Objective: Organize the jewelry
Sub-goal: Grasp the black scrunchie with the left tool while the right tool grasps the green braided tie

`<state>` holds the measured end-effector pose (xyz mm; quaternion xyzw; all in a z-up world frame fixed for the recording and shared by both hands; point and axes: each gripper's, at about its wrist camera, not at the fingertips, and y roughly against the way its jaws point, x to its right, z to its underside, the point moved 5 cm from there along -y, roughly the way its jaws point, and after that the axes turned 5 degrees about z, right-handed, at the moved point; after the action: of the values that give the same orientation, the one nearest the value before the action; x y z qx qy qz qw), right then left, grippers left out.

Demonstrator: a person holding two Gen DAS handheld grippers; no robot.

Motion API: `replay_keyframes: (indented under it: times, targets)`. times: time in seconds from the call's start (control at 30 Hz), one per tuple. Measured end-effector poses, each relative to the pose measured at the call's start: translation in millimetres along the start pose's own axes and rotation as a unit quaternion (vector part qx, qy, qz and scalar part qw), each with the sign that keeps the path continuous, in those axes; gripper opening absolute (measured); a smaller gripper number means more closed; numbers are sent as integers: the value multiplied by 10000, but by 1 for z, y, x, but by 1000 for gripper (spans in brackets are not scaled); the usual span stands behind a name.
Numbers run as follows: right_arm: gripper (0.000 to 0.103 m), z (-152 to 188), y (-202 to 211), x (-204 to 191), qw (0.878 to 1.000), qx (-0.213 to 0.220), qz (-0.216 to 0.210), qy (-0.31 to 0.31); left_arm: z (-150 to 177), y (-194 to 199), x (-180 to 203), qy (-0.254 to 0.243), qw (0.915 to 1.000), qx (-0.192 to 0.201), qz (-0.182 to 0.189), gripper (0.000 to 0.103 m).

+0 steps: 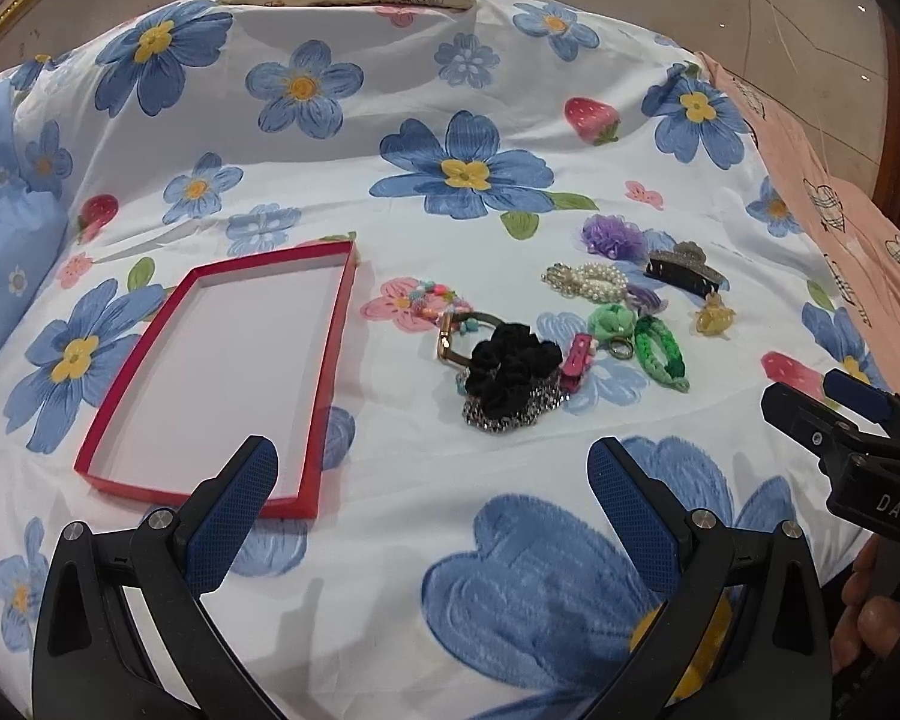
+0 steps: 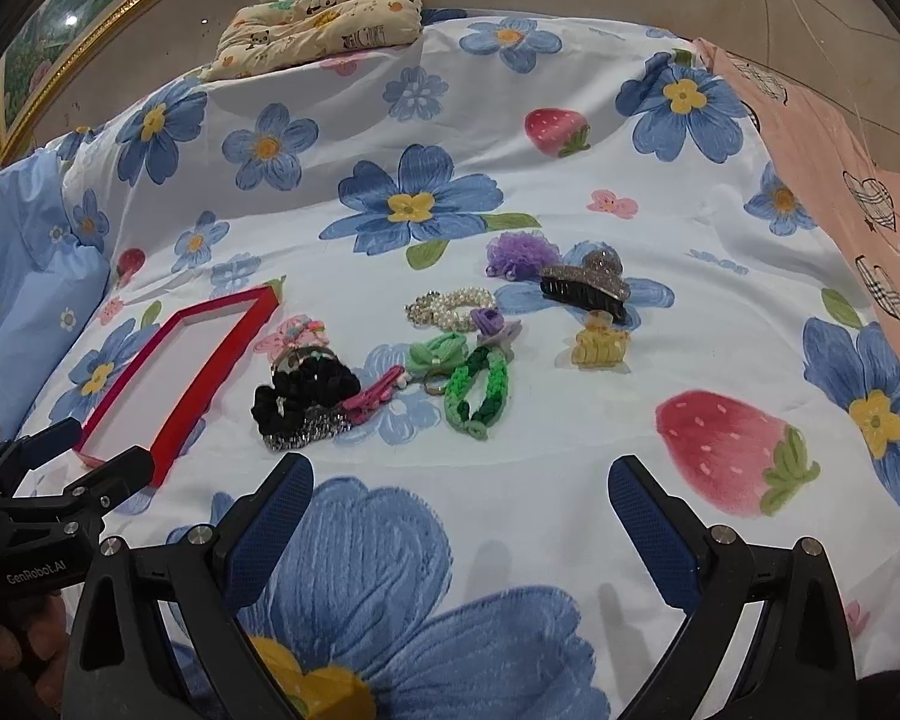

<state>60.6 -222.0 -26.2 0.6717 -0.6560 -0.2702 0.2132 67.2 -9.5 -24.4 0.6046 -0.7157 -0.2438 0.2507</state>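
Through my left wrist camera, my left fingers [image 1: 432, 498] are spread wide and hold nothing, hovering over the flower-printed white bedsheet [image 1: 390, 120]. Just beyond the left fingertip lies the shallow red-rimmed rectangular tray [image 1: 330, 360], its white floor bare. To the right of the tray the jewelry sits in a loose cluster on the bed: a black fabric scrunchie [image 1: 513, 369] resting on a silvery beaded piece [image 1: 498, 417], a pink clip [image 1: 576, 363] touching it, a green braided band [image 1: 660, 354], a pearl bracelet [image 1: 585, 282], a purple mesh flower [image 1: 612, 234], a dark glittery claw clip [image 1: 684, 270] and a small translucent yellow claw clip [image 1: 714, 315]. My right fingers [image 1: 810, 396] show at the right edge, parted and empty.

Through my right wrist camera, my right fingers [image 2: 459, 516] are also spread apart over the bedsheet [image 2: 570, 480], gripping nothing. The cluster lies ahead: scrunchie [image 2: 306, 390], green braided band [image 2: 480, 390], pearl bracelet [image 2: 450, 303], purple mesh flower [image 2: 519, 252], dark claw clip [image 2: 588, 288], yellow claw clip [image 2: 600, 348]. The red tray [image 2: 210, 384] lies to the left of them, apart from the pile. My left fingers [image 2: 78, 456] reach in at the lower left, just beside the tray's near corner. A panda-print cushion [image 2: 324, 6] sits at the far end of the bed.
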Motion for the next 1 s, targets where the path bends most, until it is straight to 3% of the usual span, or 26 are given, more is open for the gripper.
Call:
replay_keyframes:
  times: [0.27,0.5,0.67,0.73,1.0]
  targets:
    - [98,-20,-23,2,9995,-112,-241,-162,-24,-27,1,-17,9996,-208,204,98]
    - [77,-29,-59,1,9980,-524,-307,-198,-35,-64,4,-118,9976,-596,346,71]
    - [61,-27,-90,-1,9947,-957,-333,-179,-36,-91,3,-75,9940,-961,524,68]
    - [58,-26,-102,0,9934,-1096,-307,-174,-35,-99,4,-91,9928,-1060,555,66]
    - [41,-23,-127,8,9892,-1433,-222,-207,-29,-130,4,25,9844,-1518,891,41]
